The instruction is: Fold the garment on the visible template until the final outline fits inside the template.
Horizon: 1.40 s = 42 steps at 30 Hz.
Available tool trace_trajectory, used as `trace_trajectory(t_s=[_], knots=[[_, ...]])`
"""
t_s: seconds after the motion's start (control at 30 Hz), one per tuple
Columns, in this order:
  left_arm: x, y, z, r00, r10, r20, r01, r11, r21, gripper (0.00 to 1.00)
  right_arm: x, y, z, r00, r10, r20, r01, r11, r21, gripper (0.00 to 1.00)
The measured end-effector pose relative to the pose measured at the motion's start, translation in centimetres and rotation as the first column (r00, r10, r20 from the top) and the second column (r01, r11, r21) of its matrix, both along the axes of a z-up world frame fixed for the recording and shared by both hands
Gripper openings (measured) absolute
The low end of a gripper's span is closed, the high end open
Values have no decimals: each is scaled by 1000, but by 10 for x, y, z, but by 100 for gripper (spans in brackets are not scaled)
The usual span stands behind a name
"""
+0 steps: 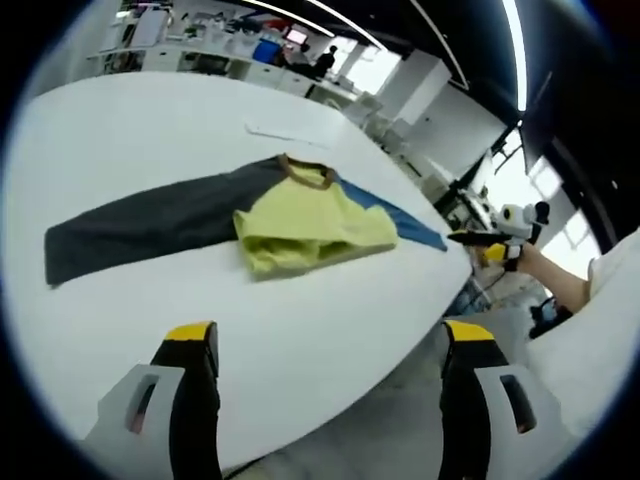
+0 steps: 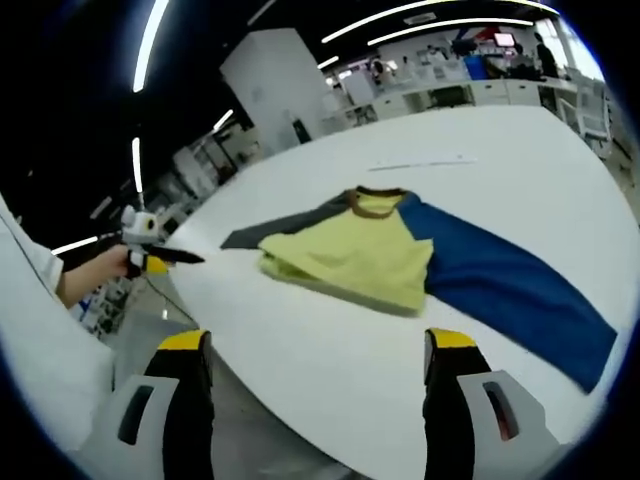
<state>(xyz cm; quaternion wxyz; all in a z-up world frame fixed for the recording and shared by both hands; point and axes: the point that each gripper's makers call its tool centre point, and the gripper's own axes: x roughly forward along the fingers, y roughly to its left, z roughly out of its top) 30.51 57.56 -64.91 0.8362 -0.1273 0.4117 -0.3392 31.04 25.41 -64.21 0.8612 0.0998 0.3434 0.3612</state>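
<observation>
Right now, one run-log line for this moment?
shirt: body folded, sleeves spread | table | left gripper: open, empty | right gripper: open, empty

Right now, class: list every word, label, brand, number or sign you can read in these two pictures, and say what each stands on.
None can be read.
The shirt bears no print or visible label.
The table is plain white.
The far screens are too small and blurred to read.
</observation>
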Motion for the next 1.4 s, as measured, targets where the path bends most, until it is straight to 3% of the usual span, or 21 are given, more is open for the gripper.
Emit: trace_trajectory(t_s=[0.23,0.6,0.97,1.4], knots=[[-10,1,7,1000,10,6,-10,1000,-16,94,-16,2,4,1000,12,1,-12,1000,8,93],[-34,6,10,1000,-21,-2,21,999,28,99,-35,4,10,1000,24,5,-24,1000,2,99],[-54,5,23,1000,-15,13,15,1000,13,99,-49,5,15,1000,28,14,-28,1000,-11,100],[-64,4,21,1000,-2,-4,2,1000,2,99,-60,5,15,1000,24,10,-24,1000,-5,100]])
